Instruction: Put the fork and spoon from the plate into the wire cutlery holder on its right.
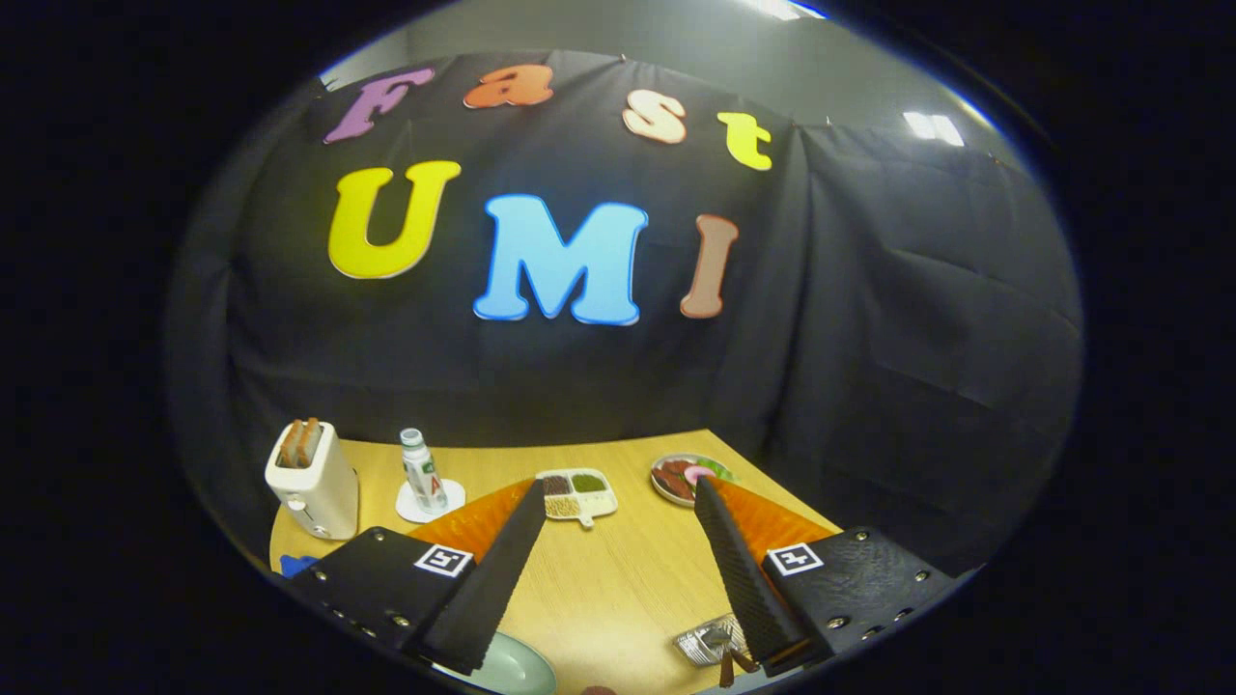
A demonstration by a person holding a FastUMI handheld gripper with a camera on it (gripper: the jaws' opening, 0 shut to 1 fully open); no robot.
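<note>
My gripper (618, 487) is open and held above the wooden table (618, 579), with nothing between its fingers. Below the left finger, close to me, shows the rim of a pale green plate (517, 668); what lies on it is hidden. Beside the right finger sits the wire cutlery holder (705, 642) with a brown-handled utensil (725, 666) standing in it. I cannot tell whether that utensil is the fork or the spoon.
Beyond the fingers stand a white toaster (314, 480) with toast in it, a small bottle (422, 471) on a white coaster, a divided white dish (577, 494) of grains, and a plate of food (688, 478). The table ends at the black cloth wall.
</note>
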